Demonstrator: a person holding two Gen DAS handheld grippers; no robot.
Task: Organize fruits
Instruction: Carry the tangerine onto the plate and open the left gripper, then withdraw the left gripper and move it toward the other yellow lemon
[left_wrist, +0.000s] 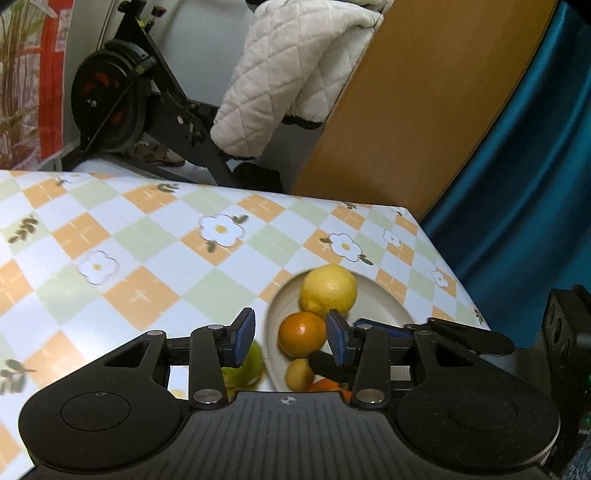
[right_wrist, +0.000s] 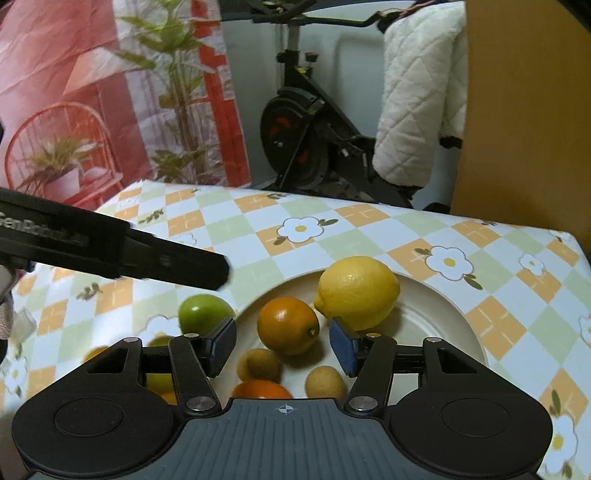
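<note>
Right jaws: the right gripper (right_wrist: 282, 345) stands released, with a clear gap each side of the orange (right_wrist: 288, 325); the blue pads do not press on it. I judge the fruit is set down here, so the jaws have no reason to hold.
Left jaws: the left gripper (left_wrist: 291, 334) is also parted and grasps nothing; its pads frame the same orange (left_wrist: 302, 334) from above without contact. It looks free for the next fruit.
Orange: it lies in the plate, just below the lemon (right_wrist: 358, 292), at about 7 o'clock from it, nearly touching.
Small fruits: two brownish round ones (right_wrist: 260, 364) (right_wrist: 325, 382) lie at 6 o'clock from the orange, near the gripper body; one more orange fruit (right_wrist: 261, 390) is half hidden under the body.
Plate: the cream plate (right_wrist: 436, 328) collects the fruits, so the curved rim probably stops them from rolling.
Green fruit: the lime (right_wrist: 205, 314) waits outside the plate, on the tablecloth (right_wrist: 369, 229), at 9 o'clock from the orange, just beside the rim. More yellow-green fruit is behind the right gripper's left finger; what it is I cannot tell.
Progress: I judge the sorting is partly done, because the lime is not yet in the plate.
</note>
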